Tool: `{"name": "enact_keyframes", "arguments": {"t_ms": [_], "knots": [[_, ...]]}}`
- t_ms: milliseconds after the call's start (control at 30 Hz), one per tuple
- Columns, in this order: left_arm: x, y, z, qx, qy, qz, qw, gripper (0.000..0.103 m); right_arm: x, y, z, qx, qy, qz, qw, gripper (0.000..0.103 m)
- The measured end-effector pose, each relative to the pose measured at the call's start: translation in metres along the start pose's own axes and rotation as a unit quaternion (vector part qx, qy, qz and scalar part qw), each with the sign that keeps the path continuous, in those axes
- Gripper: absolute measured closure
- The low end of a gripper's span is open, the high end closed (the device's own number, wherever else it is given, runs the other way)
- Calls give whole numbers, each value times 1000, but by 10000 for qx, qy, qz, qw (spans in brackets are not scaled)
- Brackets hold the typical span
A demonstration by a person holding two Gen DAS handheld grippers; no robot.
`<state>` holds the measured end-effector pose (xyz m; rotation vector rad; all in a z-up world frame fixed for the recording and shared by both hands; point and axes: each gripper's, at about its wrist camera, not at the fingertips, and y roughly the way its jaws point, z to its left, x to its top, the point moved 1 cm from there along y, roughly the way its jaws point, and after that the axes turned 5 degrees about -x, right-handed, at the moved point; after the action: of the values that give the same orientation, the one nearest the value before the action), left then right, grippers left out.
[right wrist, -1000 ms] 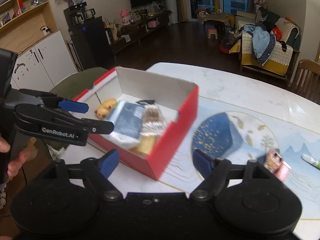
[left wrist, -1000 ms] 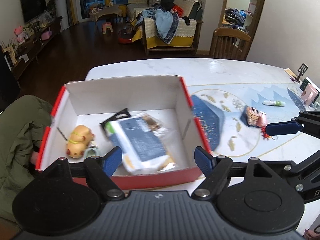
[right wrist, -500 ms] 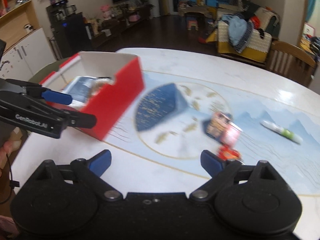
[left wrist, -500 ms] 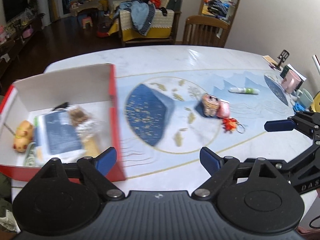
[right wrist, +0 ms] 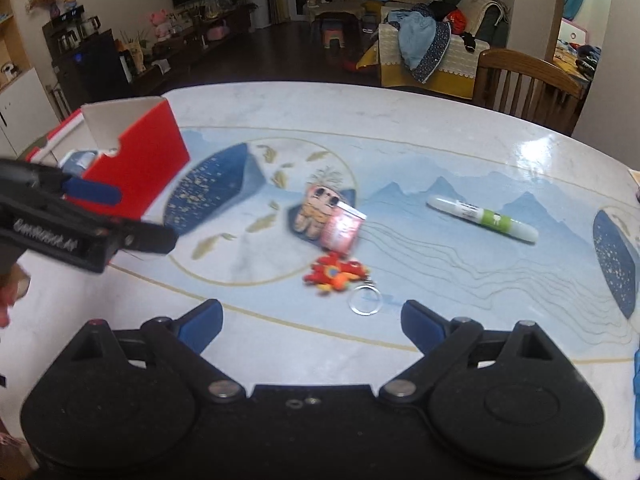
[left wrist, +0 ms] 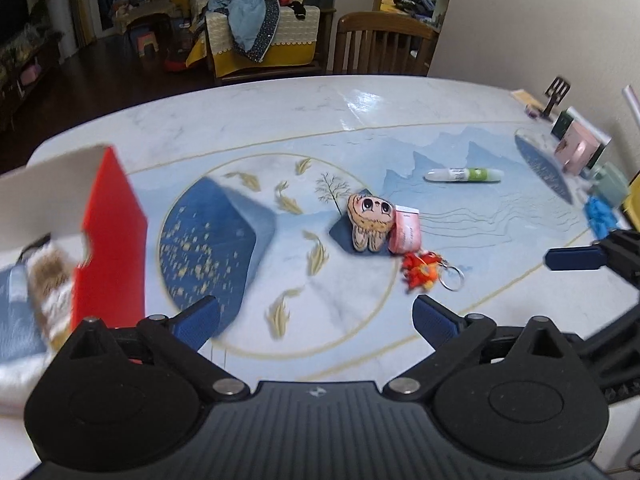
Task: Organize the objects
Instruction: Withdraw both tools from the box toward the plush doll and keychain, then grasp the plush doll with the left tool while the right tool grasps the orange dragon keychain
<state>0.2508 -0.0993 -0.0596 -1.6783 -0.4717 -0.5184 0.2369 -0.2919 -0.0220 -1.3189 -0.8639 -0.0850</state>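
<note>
A: Red cardboard box (left wrist: 108, 240) at the far left of my left view, partly packed. I can make out a blue-and-white packet (left wrist: 16, 312) and something brown and furry (left wrist: 50, 276) inside; the blur hides the rest.

B: So what's left out on the table (left wrist: 280, 116)?

A: Four things. A flat doll-face toy (left wrist: 370, 220), a pink packet (left wrist: 406, 230) touching its right side, a red keychain charm (left wrist: 420, 272) just in front of those two, and a white-and-green tube (left wrist: 464, 175) lying well apart, further back to the right. I'd call the job roughly half done, judging by what's in the box against what's loose.

B: And your tongs?

A: Left gripper (left wrist: 316, 320): jaws have just been opening, now standing wide, nothing between them. Right gripper (right wrist: 312, 320): also spread wide and empty; it had been opening too.

B: Where do the loose things sit against them?

A: From the left gripper, the toy cluster is ahead and a little right of centre, not touching. From the right gripper, the keychain charm (right wrist: 334, 274) lies just ahead of the gap, its ring (right wrist: 365, 300) nearest; the toy (right wrist: 316, 206) and packet (right wrist: 342, 228) are right behind. The tube (right wrist: 482, 218) is off to the right. The box (right wrist: 140, 160) is far left, beyond the other gripper.

B: Next pick?

A: My guess is the charm, being closest.
</note>
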Motion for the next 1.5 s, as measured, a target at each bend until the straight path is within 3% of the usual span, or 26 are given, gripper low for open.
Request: {"name": "enact_keyframes", "arguments": {"t_ms": [400, 700, 1100, 1433, 1500], "knots": [[28, 82, -19, 315, 636, 232, 9972, 0, 7, 41, -14, -53, -288, 263, 9992, 7], [38, 119, -20, 349, 725, 400, 9960, 0, 13, 66, -16, -57, -407, 361, 9985, 9], [51, 142, -24, 233, 747, 435, 9960, 0, 19, 93, -14, -71, -530, 456, 9975, 14], [53, 148, -21, 181, 747, 199, 9968, 1, 22, 110, -7, -88, -526, 477, 9974, 26], [54, 148, -20, 141, 746, 164, 9970, 5, 22, 111, -5, -72, -563, 472, 9973, 31]]}}
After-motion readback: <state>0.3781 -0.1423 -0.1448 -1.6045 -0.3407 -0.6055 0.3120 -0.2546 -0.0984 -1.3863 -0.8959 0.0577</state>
